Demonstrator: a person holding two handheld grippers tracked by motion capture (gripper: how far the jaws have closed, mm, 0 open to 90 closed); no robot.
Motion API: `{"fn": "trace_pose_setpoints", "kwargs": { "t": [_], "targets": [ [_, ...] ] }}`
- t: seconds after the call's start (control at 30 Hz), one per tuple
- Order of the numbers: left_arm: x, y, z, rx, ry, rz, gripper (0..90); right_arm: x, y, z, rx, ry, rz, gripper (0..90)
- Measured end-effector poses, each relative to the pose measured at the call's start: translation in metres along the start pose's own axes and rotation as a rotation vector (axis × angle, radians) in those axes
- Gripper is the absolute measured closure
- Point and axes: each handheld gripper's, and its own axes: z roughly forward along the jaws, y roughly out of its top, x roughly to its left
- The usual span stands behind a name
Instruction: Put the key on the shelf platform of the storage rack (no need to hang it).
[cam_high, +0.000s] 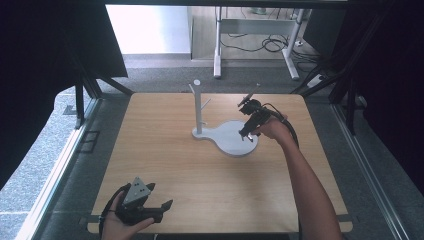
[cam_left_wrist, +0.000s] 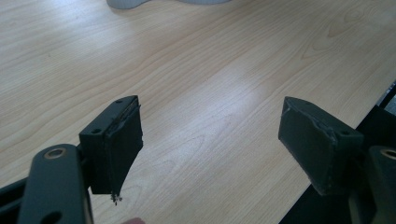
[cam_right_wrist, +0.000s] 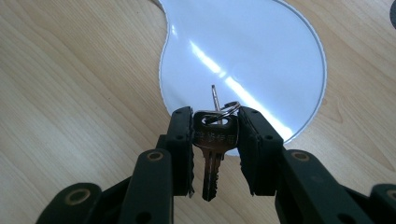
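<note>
At the desk's (cam_high: 165, 165) near left corner, the left tool (cam_high: 159, 196) is resting with its jaws spread wide, gripping nothing. Toward the far middle, a white stand (cam_high: 199, 107) is rising from its rounded base (cam_high: 232, 145). Over that base, the right tool (cam_right_wrist: 215, 126) is clamping a key (cam_right_wrist: 213, 154) on its ring (cam_right_wrist: 228, 111).

Two black hand-held grippers: the left gripper (cam_high: 159, 200) carries a grey three-cornered plate with small dark screws, and a black cable loops from each body. Jaws are matte black blocks (their pad edges frayed), hinged on linkage arms with brass-ringed pivot holes. Both forearms are bare, without sleeves.
</note>
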Motion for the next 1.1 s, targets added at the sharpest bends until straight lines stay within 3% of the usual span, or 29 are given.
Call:
{"fn": "trace_pose_setpoints", "kwargs": {
  "t": [0.53,1.1],
  "targets": [
    [-0.002,0.000,0.001,0.003,-0.002,0.007,22.1,-0.005,0.020,0.016,-0.002,0.010,0.005,66.9],
    [-0.004,0.000,0.002,0.006,-0.008,0.013,22.1,-0.009,0.028,0.039,0.014,0.030,0.021,66.9]
  ]
}}
